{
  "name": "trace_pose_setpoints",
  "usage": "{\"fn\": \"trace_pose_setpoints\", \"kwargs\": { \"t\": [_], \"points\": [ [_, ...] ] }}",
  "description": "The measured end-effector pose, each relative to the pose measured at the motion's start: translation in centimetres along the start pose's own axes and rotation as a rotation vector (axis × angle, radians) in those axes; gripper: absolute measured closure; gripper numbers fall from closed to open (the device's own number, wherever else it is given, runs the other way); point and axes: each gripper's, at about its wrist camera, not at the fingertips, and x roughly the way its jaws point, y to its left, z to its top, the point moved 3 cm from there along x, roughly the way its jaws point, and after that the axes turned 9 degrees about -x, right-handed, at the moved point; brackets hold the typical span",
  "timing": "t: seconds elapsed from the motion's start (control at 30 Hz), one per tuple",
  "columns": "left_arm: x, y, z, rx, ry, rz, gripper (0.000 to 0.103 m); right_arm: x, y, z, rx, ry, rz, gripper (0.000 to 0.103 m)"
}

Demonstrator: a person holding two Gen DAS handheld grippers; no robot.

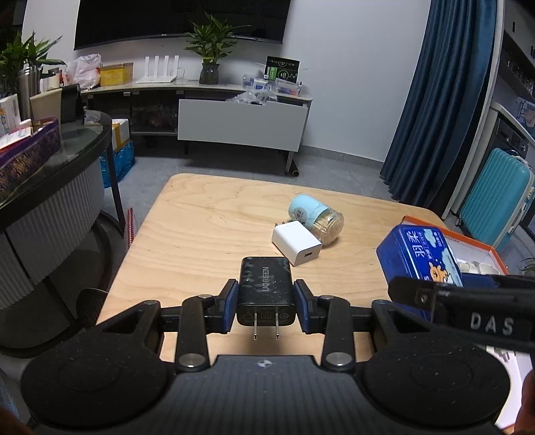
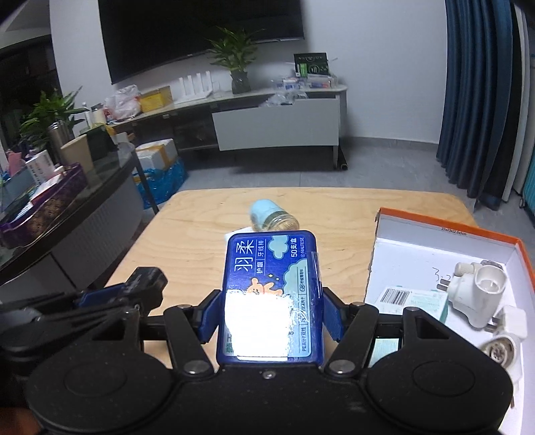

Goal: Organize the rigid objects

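Left gripper fingers pinching black charger, right gripper fingers pinching blue box, white charger and toothpick jar farther on desk, orange tray right

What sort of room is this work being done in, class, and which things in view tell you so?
Most likely a home living room. A big wall television hangs above a long low cabinet with a potted plant on it, and a suitcase stands by long blue curtains.
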Motion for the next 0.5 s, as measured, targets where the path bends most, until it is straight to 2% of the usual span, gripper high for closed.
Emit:
{"fn": "trace_pose_setpoints", "kwargs": {
  "t": [0.5],
  "points": [
    [-2.9,-0.7,-0.7,0.014,-0.033,-0.015,0.067,-4.1,0.6,-2.0,-0.002,-0.050,-0.006,0.029]
  ]
}}
